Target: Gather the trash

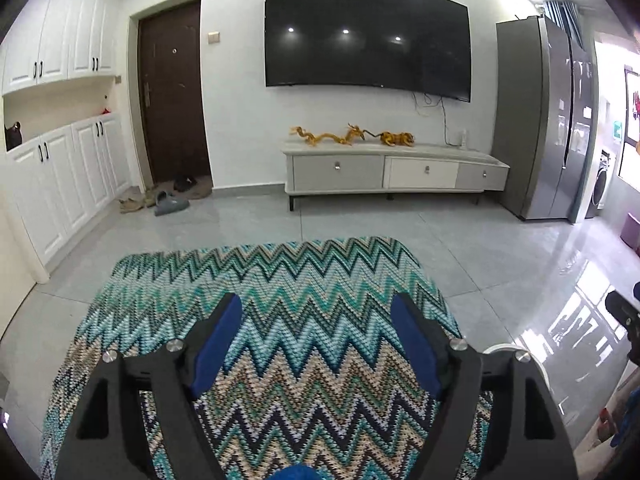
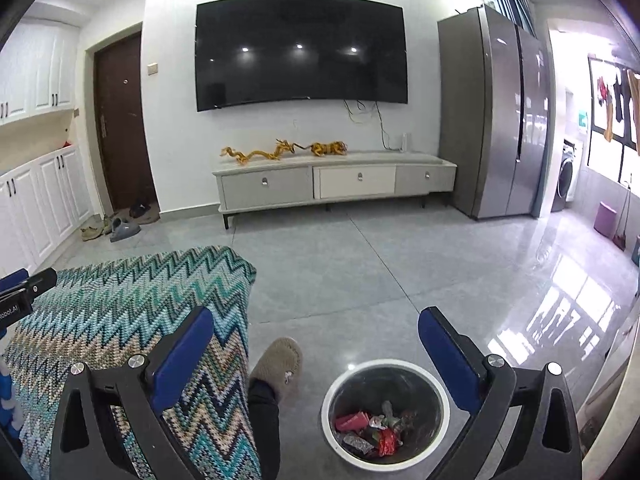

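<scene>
One trash bin point(image 2: 385, 414) sits on the grey floor tiles just right of the zigzag-cloth table point(image 2: 132, 320), with a handful of crumpled wrappers point(image 2: 370, 430) inside, mostly red and silver. Right gripper point(image 2: 316, 354) hangs above it, jaws spread wide, nothing in them. Left gripper point(image 1: 316, 344) is over the cloth, also parted and empty. One slippered foot point(image 2: 280, 368) is beside the bin.
</scene>
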Demonstrator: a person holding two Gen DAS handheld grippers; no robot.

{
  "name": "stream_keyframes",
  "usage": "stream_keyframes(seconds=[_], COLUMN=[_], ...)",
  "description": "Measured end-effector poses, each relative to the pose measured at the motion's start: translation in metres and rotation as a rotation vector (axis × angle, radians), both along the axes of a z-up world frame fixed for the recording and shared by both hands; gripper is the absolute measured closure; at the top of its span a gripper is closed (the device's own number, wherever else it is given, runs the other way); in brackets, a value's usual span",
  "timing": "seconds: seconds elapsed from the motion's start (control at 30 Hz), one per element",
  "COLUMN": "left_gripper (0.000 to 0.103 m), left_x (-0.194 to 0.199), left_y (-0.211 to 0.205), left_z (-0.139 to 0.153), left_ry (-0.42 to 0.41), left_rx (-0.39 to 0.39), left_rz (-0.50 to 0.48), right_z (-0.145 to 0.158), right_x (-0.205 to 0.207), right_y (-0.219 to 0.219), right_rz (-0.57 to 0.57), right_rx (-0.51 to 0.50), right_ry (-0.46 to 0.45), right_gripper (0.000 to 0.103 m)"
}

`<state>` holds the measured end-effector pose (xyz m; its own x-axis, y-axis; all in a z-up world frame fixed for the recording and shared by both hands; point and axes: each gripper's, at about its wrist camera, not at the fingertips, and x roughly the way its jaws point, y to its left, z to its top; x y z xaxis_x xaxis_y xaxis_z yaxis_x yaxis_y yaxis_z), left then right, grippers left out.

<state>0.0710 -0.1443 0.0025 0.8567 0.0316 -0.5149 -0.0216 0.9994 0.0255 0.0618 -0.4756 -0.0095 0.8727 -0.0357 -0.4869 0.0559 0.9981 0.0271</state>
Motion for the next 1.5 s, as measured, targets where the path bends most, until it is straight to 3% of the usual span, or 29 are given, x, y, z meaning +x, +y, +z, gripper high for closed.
stream_keyframes(seconds=[0.13, 0.27, 0.33, 0.87, 1.5], left_gripper=[0.026, 0.01, 0.008, 0.007, 0.007], left_x=[-0.008, -0.014, -0.019, -0.03, -0.032], left_y=[0.006, 0.016, 0.021, 0.041, 0.041], left_z=[0.004, 0.008, 0.011, 0.018, 0.018], left_ry=[-0.018, -0.041, -0.059, -0.084, -0.067], left_rx=[0.0, -0.029, -0.044, -0.031, -0.021], left_rz=[0.024, 0.045, 0.051, 0.123, 0.122], right_z=[0.007, 0.012, 0.014, 0.019, 0.018], right_x=[-0.002, -0.004, -0.006, -0.013, -0.014], right_y=[0.007, 0.013, 0.015, 0.006, 0.001], right_rz=[0.014, 0.022, 0.025, -0.001, -0.016], right_rx=[-0.012, -0.031, -0.04, -0.03, -0.027], right_ry=[-0.024, -0.039, -0.047, -0.071, -0.074], right_gripper=[0.0, 0.0, 0.0, 0.0, 0.0])
